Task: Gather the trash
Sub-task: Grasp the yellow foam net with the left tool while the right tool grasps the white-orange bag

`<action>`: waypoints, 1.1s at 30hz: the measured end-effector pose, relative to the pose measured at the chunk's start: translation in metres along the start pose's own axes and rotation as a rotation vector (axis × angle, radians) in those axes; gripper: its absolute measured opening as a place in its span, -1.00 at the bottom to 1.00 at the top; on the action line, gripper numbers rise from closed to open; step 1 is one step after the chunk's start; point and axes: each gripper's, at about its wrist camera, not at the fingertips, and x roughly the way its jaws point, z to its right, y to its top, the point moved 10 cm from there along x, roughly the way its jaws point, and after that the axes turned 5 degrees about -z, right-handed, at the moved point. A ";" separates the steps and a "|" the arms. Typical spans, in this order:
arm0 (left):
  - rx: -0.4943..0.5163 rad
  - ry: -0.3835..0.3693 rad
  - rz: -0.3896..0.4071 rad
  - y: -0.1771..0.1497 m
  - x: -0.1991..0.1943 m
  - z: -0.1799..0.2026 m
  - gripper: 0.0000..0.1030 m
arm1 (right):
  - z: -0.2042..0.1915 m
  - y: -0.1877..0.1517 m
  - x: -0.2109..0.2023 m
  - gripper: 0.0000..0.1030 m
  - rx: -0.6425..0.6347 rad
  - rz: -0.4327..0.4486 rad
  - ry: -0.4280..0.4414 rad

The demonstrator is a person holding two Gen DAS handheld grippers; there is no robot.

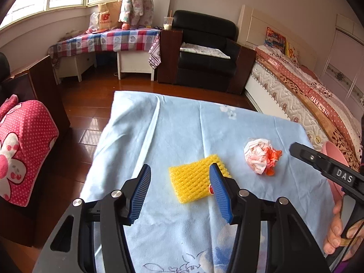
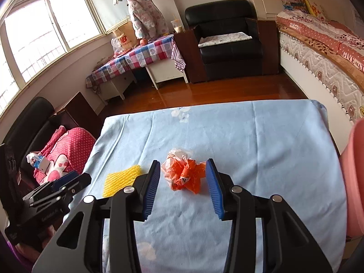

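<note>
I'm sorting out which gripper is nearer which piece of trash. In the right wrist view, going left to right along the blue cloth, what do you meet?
Left gripper → yellow foam net → crumpled orange and white bag, seen between the right gripper's open fingers → pink container at the right edge.

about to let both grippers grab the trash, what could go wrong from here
1. The cloth is loose and creased; low pads could pinch it along with the wad.
2. The foam net lies flat, so the left gripper may slide over it.
3. Net and wad lie close, and the right gripper is nearby; the two could bump.
</note>
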 end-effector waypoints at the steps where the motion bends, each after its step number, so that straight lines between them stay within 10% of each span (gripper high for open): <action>1: 0.005 0.002 -0.009 -0.001 0.006 0.002 0.03 | 0.000 0.001 0.006 -0.18 -0.007 -0.010 0.006; 11: 0.000 0.001 -0.123 -0.019 0.054 0.006 0.03 | 0.000 -0.007 0.046 -0.06 -0.056 -0.078 -0.002; 18: 0.004 0.021 -0.108 -0.021 0.057 0.009 -0.87 | -0.002 -0.019 0.057 -0.06 -0.088 -0.109 0.000; 33: -0.002 -0.051 -0.041 -0.021 0.011 0.011 -0.90 | -0.004 -0.026 0.013 -0.38 -0.097 -0.046 0.017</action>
